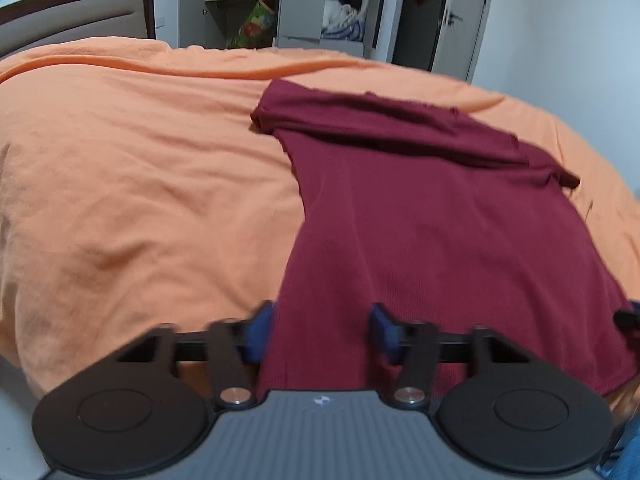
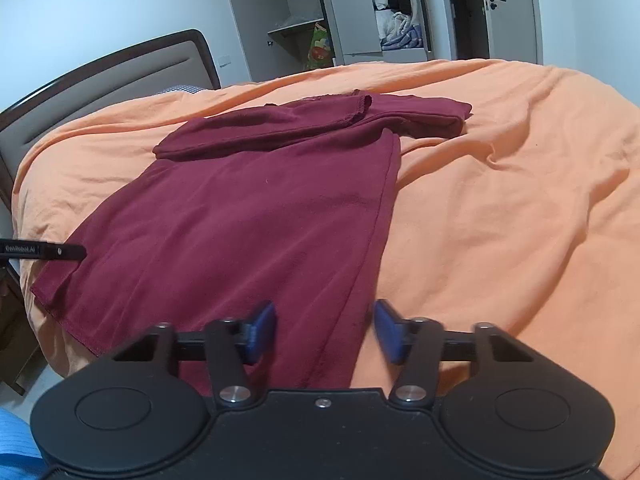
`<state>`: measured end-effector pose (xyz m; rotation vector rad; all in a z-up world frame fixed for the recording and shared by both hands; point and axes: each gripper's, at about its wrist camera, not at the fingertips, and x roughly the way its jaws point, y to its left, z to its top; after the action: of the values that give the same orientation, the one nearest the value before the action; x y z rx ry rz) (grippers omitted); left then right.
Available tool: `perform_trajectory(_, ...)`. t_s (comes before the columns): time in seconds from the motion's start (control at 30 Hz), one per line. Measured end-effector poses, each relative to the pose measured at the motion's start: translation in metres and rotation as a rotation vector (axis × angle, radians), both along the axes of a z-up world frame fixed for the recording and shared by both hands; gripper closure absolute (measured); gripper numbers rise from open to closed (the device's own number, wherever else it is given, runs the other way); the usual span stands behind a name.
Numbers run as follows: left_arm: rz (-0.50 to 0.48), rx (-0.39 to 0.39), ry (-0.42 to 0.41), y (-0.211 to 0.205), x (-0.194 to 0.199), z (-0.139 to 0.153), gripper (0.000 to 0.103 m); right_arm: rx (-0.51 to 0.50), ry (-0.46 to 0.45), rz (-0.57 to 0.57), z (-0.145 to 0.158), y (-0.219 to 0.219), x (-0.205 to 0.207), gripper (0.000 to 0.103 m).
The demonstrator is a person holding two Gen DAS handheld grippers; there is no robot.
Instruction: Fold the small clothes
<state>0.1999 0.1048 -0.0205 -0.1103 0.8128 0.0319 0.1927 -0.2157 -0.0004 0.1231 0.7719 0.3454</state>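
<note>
Maroon knit fabric fills the right half of the left wrist view: a small shirt lies spread on an orange bedspread, its upper part folded over itself into a thick band that runs across the far end, one short sleeve end poking out to the left. The near hem of the shirt comes down toward the camera and passes between the blue pads of the left tongs, which stand wide apart with cloth lying between them and not pinched by either pad. At the far right edge a bit of the other tool shows at the shirt's border, too blurred to read. Behind the bed stand a padded headboard and an open grey wardrobe with clothes hanging inside, and a door beside it. In the right wrist view the same shirt lies left of centre on the bedspread, the folded band at its far end with a stitched sleeve edge lying on top. The right tongs are also spread wide; the shirt's right-hand border runs down between the blue pads, nearer the left one, and nothing is gripped. At the left edge a black finger of the left tool lies on the shirt's corner near the hem. A patch of blue cloth, perhaps a sleeve, shows at the bottom left corner.
</note>
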Motion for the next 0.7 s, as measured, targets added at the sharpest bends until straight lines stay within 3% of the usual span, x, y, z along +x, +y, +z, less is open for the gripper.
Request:
perform_trajectory(0.03,0.0,0.002,0.004,-0.001,-0.002,-0.001,0.08,0.006,-0.003,0.0,0.0,0.0,-0.002,0.062)
perform_trajectory(0.07,0.0,-0.003,0.007,-0.001,-0.004,-0.002,0.088,0.011,-0.005,-0.001,0.0,0.001,-0.003,0.07)
perform_trajectory(0.17,0.022,-0.032,-0.006,0.001,-0.011,0.002,0.094,-0.005,-0.027,-0.001,0.004,0.003,-0.009,0.093)
perform_trajectory(0.37,0.01,-0.042,-0.063,0.003,-0.032,0.023,0.095,0.01,-0.081,-0.01,0.024,-0.004,-0.026,0.096)
perform_trajectory(0.53,0.025,-0.049,-0.028,0.007,-0.03,0.007,0.092,-0.03,-0.07,0.031,0.017,0.002,-0.027,0.093)
perform_trajectory(0.57,0.036,-0.036,-0.021,0.007,-0.031,0.005,0.087,-0.041,-0.074,0.037,0.017,0.003,-0.027,0.086)
perform_trajectory(0.63,0.039,-0.006,-0.006,0.005,-0.034,0.005,0.052,-0.065,-0.091,0.058,0.021,0.005,-0.029,0.077)
perform_trajectory(0.7,0.03,-0.027,-0.028,0.003,-0.041,0.009,0.037,-0.065,-0.11,0.074,0.025,0.007,-0.032,0.065)
